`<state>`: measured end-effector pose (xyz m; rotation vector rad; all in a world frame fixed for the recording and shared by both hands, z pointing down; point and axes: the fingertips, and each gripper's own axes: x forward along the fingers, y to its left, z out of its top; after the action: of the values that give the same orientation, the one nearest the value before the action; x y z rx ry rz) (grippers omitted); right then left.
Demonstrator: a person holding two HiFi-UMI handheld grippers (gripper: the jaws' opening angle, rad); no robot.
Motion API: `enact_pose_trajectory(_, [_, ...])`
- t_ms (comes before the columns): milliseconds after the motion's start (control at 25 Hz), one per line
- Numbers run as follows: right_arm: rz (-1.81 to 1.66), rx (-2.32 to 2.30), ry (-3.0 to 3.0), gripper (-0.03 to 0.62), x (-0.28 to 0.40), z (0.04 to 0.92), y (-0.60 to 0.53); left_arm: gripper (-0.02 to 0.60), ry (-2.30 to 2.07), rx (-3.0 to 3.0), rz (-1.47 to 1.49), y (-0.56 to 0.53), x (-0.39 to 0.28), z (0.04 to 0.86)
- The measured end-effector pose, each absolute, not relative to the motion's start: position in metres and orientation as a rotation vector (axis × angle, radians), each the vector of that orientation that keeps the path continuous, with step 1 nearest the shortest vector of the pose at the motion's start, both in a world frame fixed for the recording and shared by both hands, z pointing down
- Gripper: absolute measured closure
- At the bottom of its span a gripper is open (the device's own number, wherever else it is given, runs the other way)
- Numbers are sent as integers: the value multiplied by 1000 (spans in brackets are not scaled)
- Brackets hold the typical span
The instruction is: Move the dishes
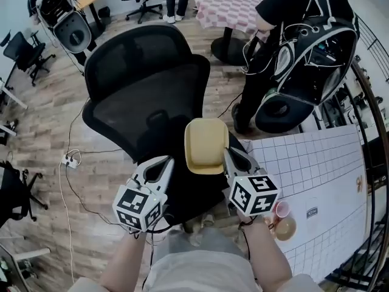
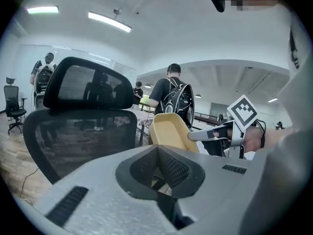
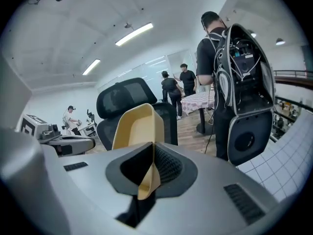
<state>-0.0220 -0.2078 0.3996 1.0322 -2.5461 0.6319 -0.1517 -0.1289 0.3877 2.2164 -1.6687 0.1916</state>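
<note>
A square yellow dish (image 1: pixel 206 145) hangs in the air above the black office chair (image 1: pixel 146 84). My right gripper (image 1: pixel 230 154) is shut on its right rim. In the right gripper view the dish (image 3: pixel 139 126) stands on edge, with its rim pinched between the gripper's (image 3: pixel 149 175) pads. My left gripper (image 1: pixel 167 162) hovers just left of the dish, apart from it, its jaws together with nothing in them. From the left gripper (image 2: pixel 156 155) view the dish (image 2: pixel 168 131) and the right gripper (image 2: pixel 215 133) show ahead to the right.
A table with a white grid cloth (image 1: pixel 316 163) is at the right, with a pink cup (image 1: pixel 281 210) and a tan bowl (image 1: pixel 285 228) near its edge. A person with a black backpack (image 1: pixel 304 47) stands beyond it. A round table (image 1: pixel 228 8) stands behind.
</note>
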Motion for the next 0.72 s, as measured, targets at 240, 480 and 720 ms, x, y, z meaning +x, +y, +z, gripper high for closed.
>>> enact_pose_trajectory(240, [613, 1033, -2657, 565, -17, 342, -192, 568, -1723, 2283, 163, -111, -148, 342])
enact_pose_trajectory(480, [574, 1050, -2806, 565, -21, 278, -177, 568, -1805, 2363, 162, -98, -154, 304])
enact_pose_trajectory(720, [449, 1028, -2926, 565, -13, 222, -150, 568, -1894, 2516, 144, -77, -137, 245])
